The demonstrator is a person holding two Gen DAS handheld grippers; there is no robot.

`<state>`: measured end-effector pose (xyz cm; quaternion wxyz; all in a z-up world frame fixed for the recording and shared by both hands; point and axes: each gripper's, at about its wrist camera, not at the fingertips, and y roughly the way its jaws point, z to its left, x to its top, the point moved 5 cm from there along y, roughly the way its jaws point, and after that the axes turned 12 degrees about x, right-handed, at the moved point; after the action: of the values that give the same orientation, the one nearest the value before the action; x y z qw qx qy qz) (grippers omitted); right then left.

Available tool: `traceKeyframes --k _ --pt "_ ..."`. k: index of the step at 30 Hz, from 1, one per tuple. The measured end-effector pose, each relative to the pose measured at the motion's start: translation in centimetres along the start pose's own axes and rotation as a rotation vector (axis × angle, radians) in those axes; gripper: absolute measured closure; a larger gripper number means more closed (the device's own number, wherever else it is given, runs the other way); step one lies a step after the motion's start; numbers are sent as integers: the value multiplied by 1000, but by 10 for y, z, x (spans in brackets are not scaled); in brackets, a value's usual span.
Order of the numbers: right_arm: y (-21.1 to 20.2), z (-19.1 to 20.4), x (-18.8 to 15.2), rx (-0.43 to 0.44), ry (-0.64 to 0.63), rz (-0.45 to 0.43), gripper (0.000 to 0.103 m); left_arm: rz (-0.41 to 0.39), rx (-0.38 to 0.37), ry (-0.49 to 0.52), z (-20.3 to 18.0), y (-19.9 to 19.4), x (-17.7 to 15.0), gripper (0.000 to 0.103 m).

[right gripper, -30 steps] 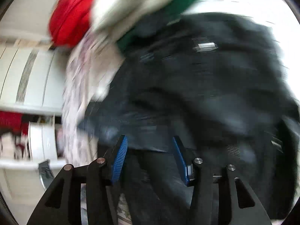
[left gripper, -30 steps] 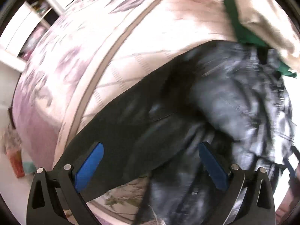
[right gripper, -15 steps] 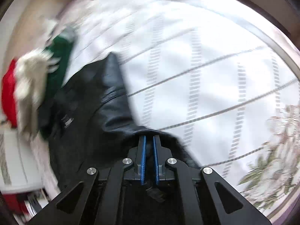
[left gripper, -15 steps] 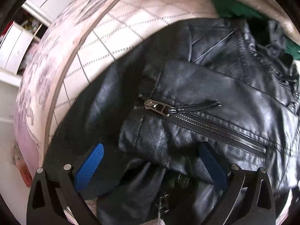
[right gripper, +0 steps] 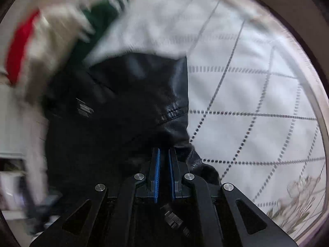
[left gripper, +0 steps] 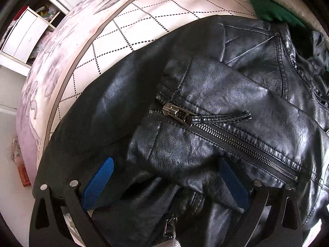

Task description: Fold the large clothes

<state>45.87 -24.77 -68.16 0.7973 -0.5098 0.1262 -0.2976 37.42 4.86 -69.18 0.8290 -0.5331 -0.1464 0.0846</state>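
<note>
A black leather jacket (left gripper: 216,107) lies on a quilted white bedspread (left gripper: 144,18). Its zipped sleeve with a metal zip pull (left gripper: 176,113) is folded across the body. My left gripper (left gripper: 164,181) is open, its blue pads on either side of the sleeve's cuff end, just above the leather. In the right wrist view the jacket (right gripper: 131,103) is blurred. My right gripper (right gripper: 163,160) is shut on the jacket's edge, with leather pinched between its blue pads.
A pile of green (left gripper: 265,6), beige and red (right gripper: 18,47) clothes lies beyond the jacket. The bedspread (right gripper: 257,94) stretches to the right of the jacket. White shelves (left gripper: 24,33) stand past the bed's edge, with the floor below.
The right gripper went from open to shut on the jacket's edge and is swinging with it. The left gripper closed in over the sleeve and stays open.
</note>
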Motion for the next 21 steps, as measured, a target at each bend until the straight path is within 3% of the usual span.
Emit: traceKeyframes --k 4,6,8,10,15,17,21 --pt "11 11 -9 -128 -102 43 97 -11 -28 -7 8 2 -8 0" --pt "1 25 -25 -217 -183 63 91 -16 -27 -26 22 0 -13 0" --pt "-4 38 -41 -297 -257 73 73 -13 -44 -64 43 -4 -22 0" --pt "-10 55 -64 -354 -335 74 25 0 -55 -117 73 -7 -37 0" --pt "-16 98 -119 -428 -495 46 20 61 -53 -255 164 0 -87 0" --pt "-11 114 -149 -418 -538 69 14 98 -51 -307 197 6 -110 0" --pt "-6 141 -209 -425 -648 81 13 182 -42 -434 261 28 -158 0"
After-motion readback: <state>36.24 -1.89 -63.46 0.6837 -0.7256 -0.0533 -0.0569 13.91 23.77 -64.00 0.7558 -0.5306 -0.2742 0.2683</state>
